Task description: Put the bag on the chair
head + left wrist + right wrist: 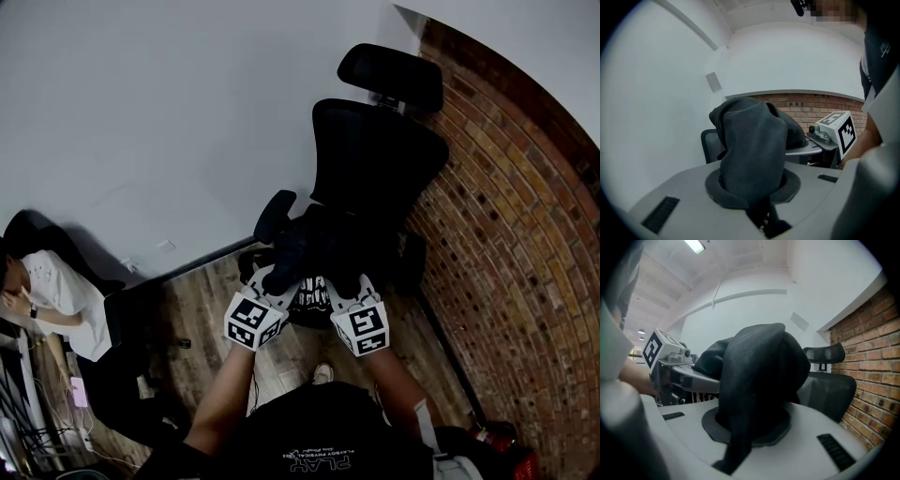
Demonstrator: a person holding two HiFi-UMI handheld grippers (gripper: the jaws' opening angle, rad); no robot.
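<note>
Head view is showing the left gripper point(273, 281) and right gripper point(343, 285) each pinching the floppy black fabric bag point(314, 246) over the black mesh office chair's point(375, 155) seat. Lowering it level and centred before letting go seems wisest.

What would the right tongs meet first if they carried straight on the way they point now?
Shut on the dark bag, the right tongs point toward the office chair. Its backrest is probably first in line, though the gap is hard to judge.
</note>
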